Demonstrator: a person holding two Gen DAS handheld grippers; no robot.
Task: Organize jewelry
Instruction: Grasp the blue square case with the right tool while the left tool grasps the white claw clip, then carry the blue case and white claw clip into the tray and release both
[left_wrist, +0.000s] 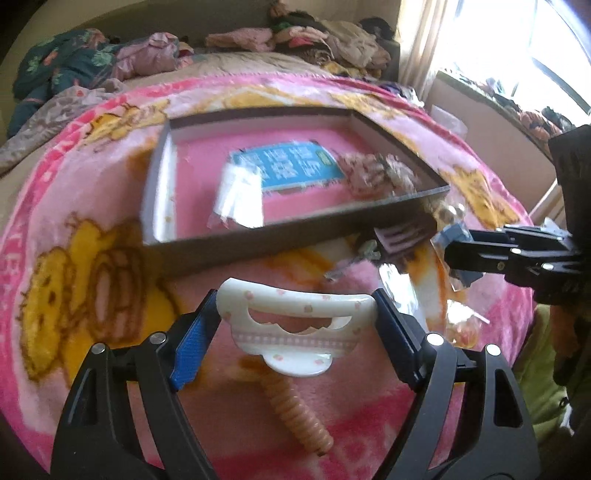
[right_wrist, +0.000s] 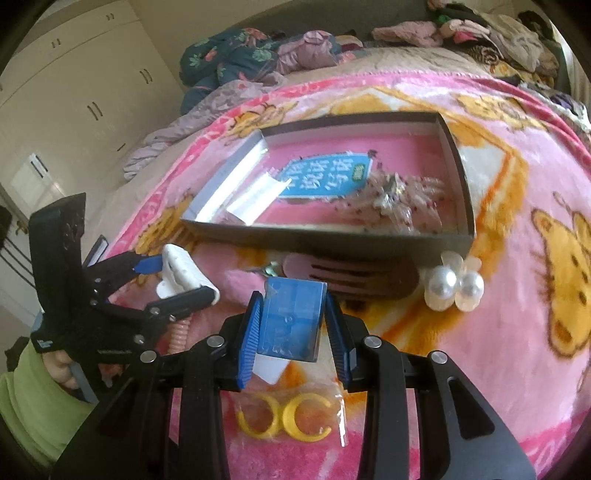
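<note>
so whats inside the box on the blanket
Inside the box lie a blue card, a clear plastic packet and a tangle of pale beaded jewelry. The near wall hides the floor just behind it.

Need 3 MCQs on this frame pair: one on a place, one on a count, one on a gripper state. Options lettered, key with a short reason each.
1. Where does the pearl hair clip lie?
A. inside the box
B. on the blanket by the box's near corner
C. in the left gripper

2. How many yellow rings show in the clear bag under the right gripper?
A. two
B. four
C. none

3. What is the left gripper doing?
A. open over the box
B. shut on nothing
C. shut on the white hair clip

Key:
1 B, it rests on the pink blanket outside the box.
2 A, two yellow crescents sit side by side.
3 C, both fingers press the clip's ends.
</note>
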